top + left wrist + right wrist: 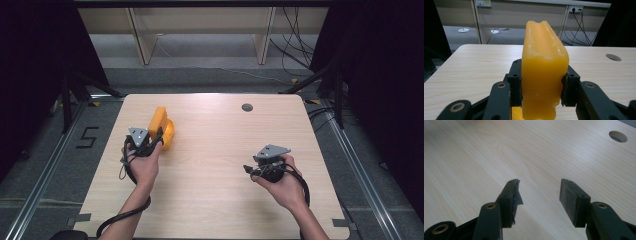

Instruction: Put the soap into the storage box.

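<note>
My left gripper (541,85) is clamped on an orange block (543,72), one jaw pressing each side, and the block stands upright between them and rises well above the tips. Beyond it the wooden table (220,150) runs to a round hole (613,57). My right gripper (539,192) hangs over bare wood, jaws spread apart, holding nothing.

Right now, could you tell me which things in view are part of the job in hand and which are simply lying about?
In use:
- orange block, clamped by the left gripper
- right gripper, open over bare table

Just there:
- round hole in the tabletop
- cables on the floor beyond
</note>
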